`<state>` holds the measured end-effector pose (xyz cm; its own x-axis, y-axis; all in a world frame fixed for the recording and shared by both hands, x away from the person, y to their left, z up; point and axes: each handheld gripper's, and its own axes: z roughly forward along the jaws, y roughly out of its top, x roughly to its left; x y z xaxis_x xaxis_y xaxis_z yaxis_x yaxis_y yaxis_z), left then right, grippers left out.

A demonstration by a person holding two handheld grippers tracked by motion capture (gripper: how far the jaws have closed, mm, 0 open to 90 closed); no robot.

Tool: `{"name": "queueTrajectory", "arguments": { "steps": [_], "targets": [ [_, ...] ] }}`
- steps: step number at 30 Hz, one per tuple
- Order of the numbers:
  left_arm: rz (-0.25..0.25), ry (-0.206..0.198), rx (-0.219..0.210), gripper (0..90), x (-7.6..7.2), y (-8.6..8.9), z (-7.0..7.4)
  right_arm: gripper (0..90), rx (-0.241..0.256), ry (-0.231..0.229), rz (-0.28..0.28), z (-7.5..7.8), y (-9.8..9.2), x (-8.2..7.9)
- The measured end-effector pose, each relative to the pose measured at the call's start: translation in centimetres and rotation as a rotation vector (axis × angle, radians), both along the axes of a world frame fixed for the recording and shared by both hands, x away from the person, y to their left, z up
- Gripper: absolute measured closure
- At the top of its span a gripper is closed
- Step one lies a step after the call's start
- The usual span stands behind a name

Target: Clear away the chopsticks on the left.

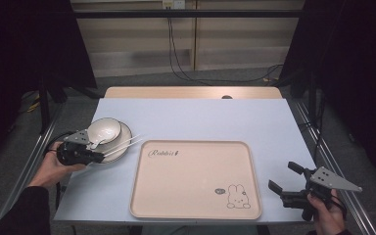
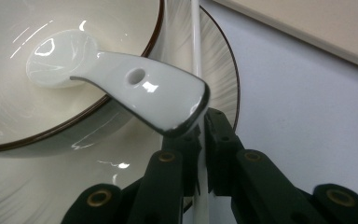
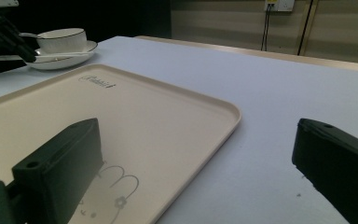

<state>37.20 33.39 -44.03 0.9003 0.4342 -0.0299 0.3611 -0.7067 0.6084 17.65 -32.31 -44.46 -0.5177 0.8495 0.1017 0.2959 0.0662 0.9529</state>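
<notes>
- One white chopstick (image 2: 196, 56) was clamped between the jaws of the left claw (image 1: 97, 157); in the left gripper view it ran as a thin white rod from the closed jaws up across the plate's rim.
- In the high view two white chopsticks (image 1: 123, 145) lay side by side over the right edge of the plate (image 1: 122, 144), tips pointing toward the tray; whether both sat in the grip was hard to tell.
- One white ceramic spoon (image 2: 121, 84) rested with its scoop inside the bowl (image 2: 14, 107) and its handle, pierced by one small hole, hung over the dark-rimmed edge just above the left claw.
- One bowl stood on one plate at the left side of the pale blue bench (image 1: 200, 117).
- One cream tray (image 1: 191, 176) lay at the middle of the bench, just right of the plate; it carried the script word "Rabbit" (image 1: 164, 153) near its top left and one drawn rabbit (image 1: 238, 197) near its bottom right.
- The right claw (image 1: 285, 180) was held off the tray's right edge, near the bench's right side, jaws wide apart with nothing between them.
</notes>
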Motion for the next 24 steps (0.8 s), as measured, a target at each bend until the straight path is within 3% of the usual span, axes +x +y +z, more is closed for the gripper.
{"name": "queueTrajectory", "arguments": {
  "steps": [7,10,13,14,17,24],
  "targets": [
    [0.045,0.014,-0.043,85.0,-0.5,0.3,0.5,1.1,-0.004,-0.001,0.004,0.0,0.0,0.0],
    [0.104,0.027,-0.084,85.0,-1.3,0.3,1.1,1.0,-0.004,-0.004,0.007,0.0,0.0,0.0],
    [0.127,0.030,-0.108,85.0,-1.7,0.4,1.4,1.0,-0.003,-0.003,0.007,0.0,0.0,0.0],
    [0.167,0.036,-0.144,85.0,-2.2,0.5,1.8,1.0,-0.003,-0.004,0.009,0.0,0.0,0.0],
    [0.194,0.027,-0.162,85.0,-2.7,0.6,2.2,1.0,-0.008,-0.006,0.010,0.0,0.0,0.0],
    [0.310,0.013,-0.204,85.0,-4.8,0.6,2.6,1.1,-0.008,-0.012,0.010,0.0,0.0,0.0]
  ]
}}
